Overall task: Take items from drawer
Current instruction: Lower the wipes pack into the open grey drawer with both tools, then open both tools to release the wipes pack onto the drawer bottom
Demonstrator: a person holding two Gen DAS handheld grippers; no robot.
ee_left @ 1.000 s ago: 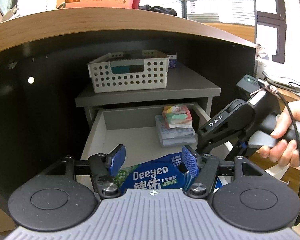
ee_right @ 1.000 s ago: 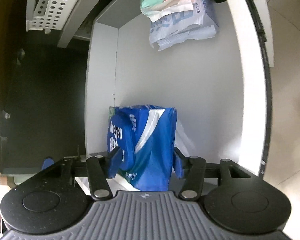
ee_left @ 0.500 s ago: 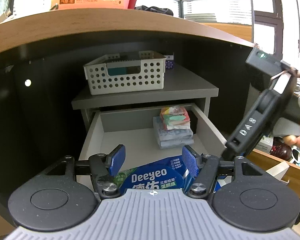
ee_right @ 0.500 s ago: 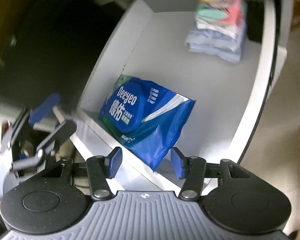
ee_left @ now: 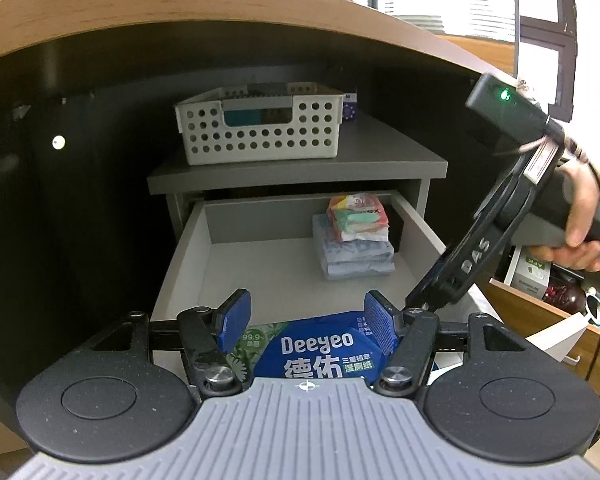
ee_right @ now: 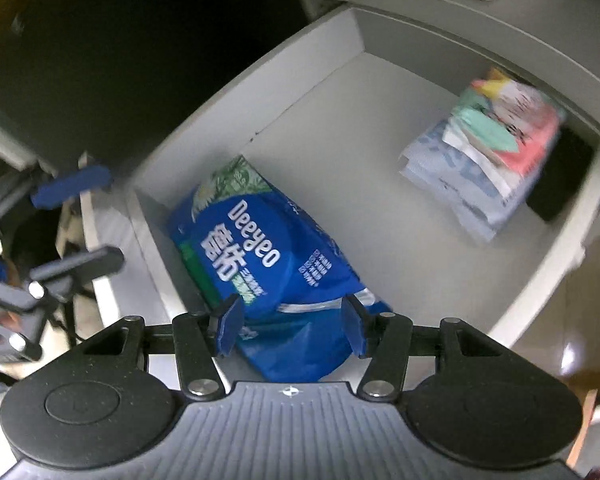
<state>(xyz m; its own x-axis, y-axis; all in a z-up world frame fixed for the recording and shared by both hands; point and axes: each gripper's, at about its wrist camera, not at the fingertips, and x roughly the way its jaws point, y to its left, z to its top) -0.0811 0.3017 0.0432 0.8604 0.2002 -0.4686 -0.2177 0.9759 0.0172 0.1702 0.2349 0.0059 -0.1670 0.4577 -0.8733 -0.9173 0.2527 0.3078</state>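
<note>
Swung my right gripper (ee_right: 291, 326) back over the open drawer (ee_right: 260, 120), jaws wide around the Deeyeo wipes pack (ee_right: 260, 264) lying at its front. Left gripper (ee_left: 307, 322) also wide, empty. Nothing's out yet.

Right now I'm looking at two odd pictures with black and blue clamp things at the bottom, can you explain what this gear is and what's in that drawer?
No robot here: a person holds a hand-operated gripper in each hand, and each gripper carries a wide-angle camera looking along its jaws. One picture is from the left gripper, facing the open drawer; there you also see the right gripper and the hand holding it. The other picture is from the right gripper, looking down into the drawer. Inside lie a blue wipes pack at the front and a stack of small packets at the back. A white basket sits on the cabinet above. Both jaws are open; nothing is held.
</note>
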